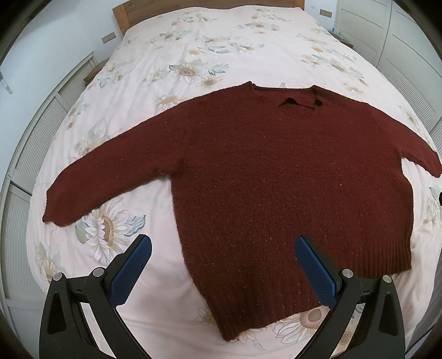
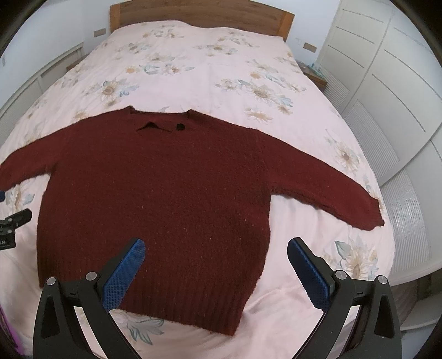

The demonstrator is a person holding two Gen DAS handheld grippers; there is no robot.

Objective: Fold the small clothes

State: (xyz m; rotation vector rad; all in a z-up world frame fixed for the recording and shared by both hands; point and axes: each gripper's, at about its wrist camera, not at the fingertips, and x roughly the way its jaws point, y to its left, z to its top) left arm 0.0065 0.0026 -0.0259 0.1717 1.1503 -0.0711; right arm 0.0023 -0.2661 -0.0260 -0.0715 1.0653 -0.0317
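A dark red knit sweater (image 1: 276, 171) lies flat on the bed, neck far, ribbed hem near, both sleeves spread out to the sides. It also shows in the right wrist view (image 2: 165, 187). My left gripper (image 1: 223, 245) is open and empty, held above the sweater's lower left hem corner. My right gripper (image 2: 216, 248) is open and empty, held above the lower right hem corner. The left sleeve cuff (image 1: 55, 210) and the right sleeve cuff (image 2: 370, 218) lie on the cover. Part of the left gripper (image 2: 13, 221) shows at the left edge of the right wrist view.
The bed has a pale pink cover with flower prints (image 1: 221, 41) and a wooden headboard (image 2: 199, 13). White wardrobe doors (image 2: 386, 82) stand on the right. White panelled furniture (image 1: 36, 138) runs along the left.
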